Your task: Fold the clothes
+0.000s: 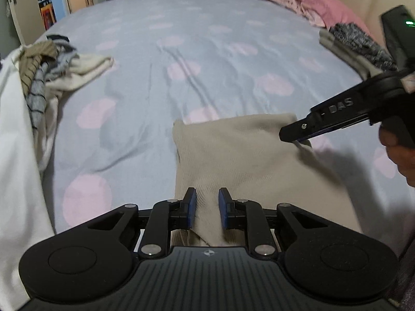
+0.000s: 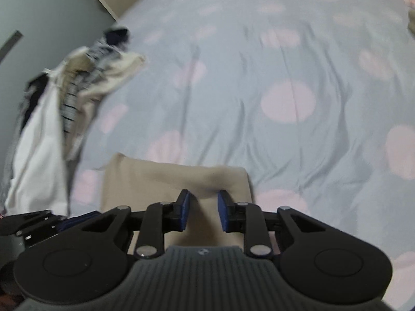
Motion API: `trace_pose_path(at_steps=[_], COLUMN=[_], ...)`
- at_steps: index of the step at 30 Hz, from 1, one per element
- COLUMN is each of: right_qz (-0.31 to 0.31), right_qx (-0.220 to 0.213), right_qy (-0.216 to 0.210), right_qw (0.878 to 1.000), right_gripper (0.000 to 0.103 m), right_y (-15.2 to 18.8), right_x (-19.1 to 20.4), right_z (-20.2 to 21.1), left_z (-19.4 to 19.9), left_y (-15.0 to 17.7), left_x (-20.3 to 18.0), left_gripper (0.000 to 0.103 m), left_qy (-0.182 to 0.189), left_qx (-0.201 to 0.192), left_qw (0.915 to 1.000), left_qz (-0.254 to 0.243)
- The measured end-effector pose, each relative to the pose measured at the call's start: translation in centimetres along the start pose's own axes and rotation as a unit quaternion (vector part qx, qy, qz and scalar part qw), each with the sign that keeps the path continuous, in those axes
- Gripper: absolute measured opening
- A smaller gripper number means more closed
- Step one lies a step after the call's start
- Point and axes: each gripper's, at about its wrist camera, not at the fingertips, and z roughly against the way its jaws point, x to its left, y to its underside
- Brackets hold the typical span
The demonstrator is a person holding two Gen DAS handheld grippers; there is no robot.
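Dotted blue bedsheet (image 1: pixel 160 83) carries a beige garment (image 1: pixel 246 155) near. Left tongs (image 1: pixel 206 208) stand spread over its near edge. Right tongs (image 2: pixel 201 210), also spread, hover over its far right corner.

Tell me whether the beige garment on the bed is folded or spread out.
Folded, at least partly: the beige garment forms a compact rectangle on the bedsheet, with layered edges showing near the left gripper. How many folds, cannot tell.

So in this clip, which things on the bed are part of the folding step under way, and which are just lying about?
In use:
- beige garment
- left gripper, open over its near edge
- right gripper, open above it

Lying about:
- heap of unfolded clothes at the bed's left edge
- pink pillow
- grey knit beside it
- spotted bedsheet
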Motion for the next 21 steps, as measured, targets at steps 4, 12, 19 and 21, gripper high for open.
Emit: trace_pose_path(at_steps=[4,12,19,21], right_qz=[-0.016,-0.019,0.046,0.058], right_qx=[0.019,0.007,-0.069,-0.074], right_qy=[-0.005,-0.026,0.007,0.012], right_qw=[1.000,0.999,0.997,0.995], right_gripper=[0.022,0.028,0.064,0.064], right_y=[-0.5,-0.2,2.8,4.3], right_x=[-1.2,-2.0,-0.9,-0.5], right_z=[-2.4,-1.1,3.7,4.2], left_z=[-0.5,1.1,4.3,4.9], left_y=[0.1,0.0,1.8,2.6], left_x=[0.2,0.3,0.6,0.6], left_gripper=[0.017,0.019,0.052,0.052], left_qy=[0.004,0.012,0.004,0.005], left_qx=[0.002,-0.024,-0.068,-0.064], left_qw=[1.0000,0.9996,0.9977,0.9978], left_qz=[-0.004,-0.004,0.010,0.014])
